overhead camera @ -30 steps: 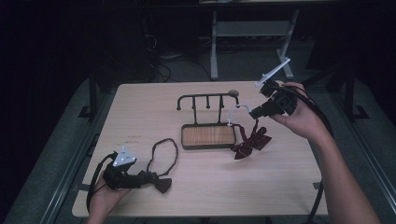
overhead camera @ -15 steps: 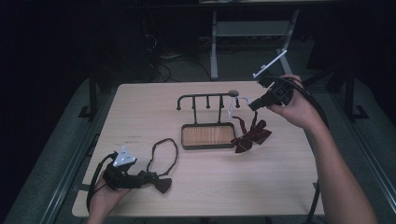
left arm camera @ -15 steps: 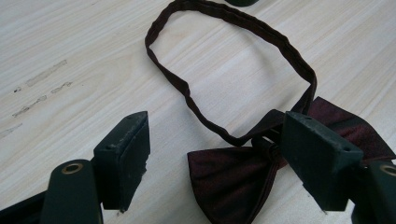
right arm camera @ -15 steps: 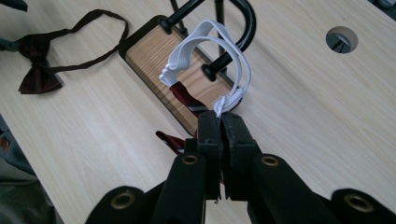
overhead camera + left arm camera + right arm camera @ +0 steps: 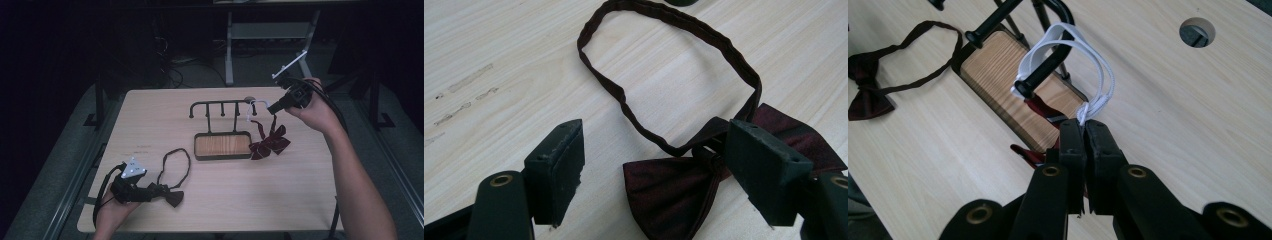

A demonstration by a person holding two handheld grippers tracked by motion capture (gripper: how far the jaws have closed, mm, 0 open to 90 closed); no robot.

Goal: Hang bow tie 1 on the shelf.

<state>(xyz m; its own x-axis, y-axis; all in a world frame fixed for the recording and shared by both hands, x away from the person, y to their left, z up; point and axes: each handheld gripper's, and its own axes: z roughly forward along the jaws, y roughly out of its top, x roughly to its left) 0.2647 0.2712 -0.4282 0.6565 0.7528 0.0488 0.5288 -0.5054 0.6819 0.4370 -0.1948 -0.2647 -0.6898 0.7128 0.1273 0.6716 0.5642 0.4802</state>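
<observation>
The right gripper [image 5: 1083, 131], jaws clamped on the white elastic loop [image 5: 1068, 42] of the red bow tie [image 5: 270, 143], is hooking it over the rack [image 5: 222, 107], where slackening could let it slip off, while the left gripper [image 5: 654, 160] stands open around the dark bow tie [image 5: 674, 190].

Dim lab, bare wooden table [image 5: 310, 200], cables on floor [image 5: 175, 70], metal stand frame [image 5: 230, 50]
</observation>
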